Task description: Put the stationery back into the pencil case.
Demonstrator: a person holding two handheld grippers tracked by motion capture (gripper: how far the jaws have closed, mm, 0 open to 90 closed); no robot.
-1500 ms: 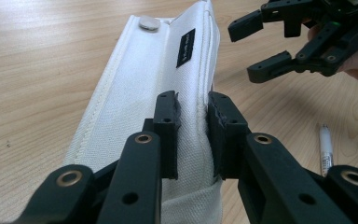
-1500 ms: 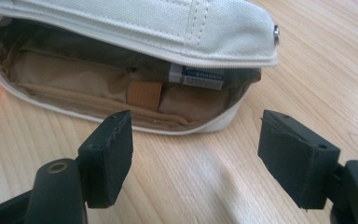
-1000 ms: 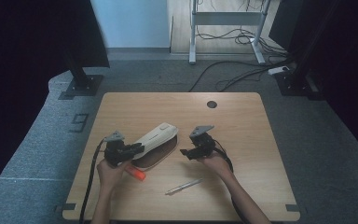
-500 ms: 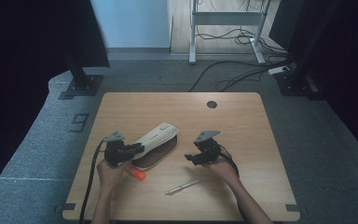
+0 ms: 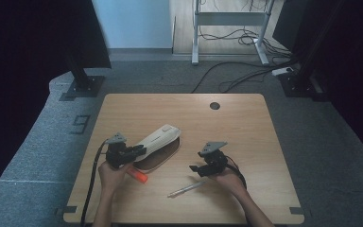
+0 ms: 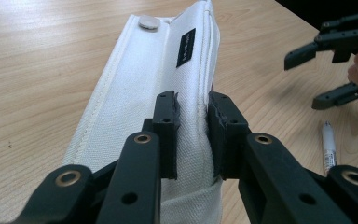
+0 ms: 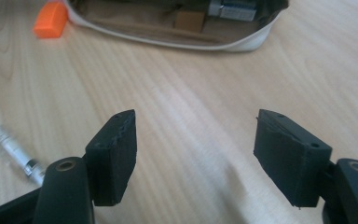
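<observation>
left gripper (image 5: 139, 150): pinching the flap of the white pencil case (image 5: 159, 139), left-centre of the bench (image 5: 246, 118)
pencil case: mouth open toward the near side
orange marker (image 5: 139, 175): near-left, just beside the case
pen (image 5: 185, 188): near centre, lying flat
right gripper (image 5: 194, 169): spread, nothing between its pads, jaws have just been closing, right of the pen's far end

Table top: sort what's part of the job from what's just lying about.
In the job:
- white pencil case, flap pinched by the left gripper
- clear pen, near the right gripper, whose empty jaws have been closing
- orange marker

Lying about:
- floor cables
- metal stand
</observation>
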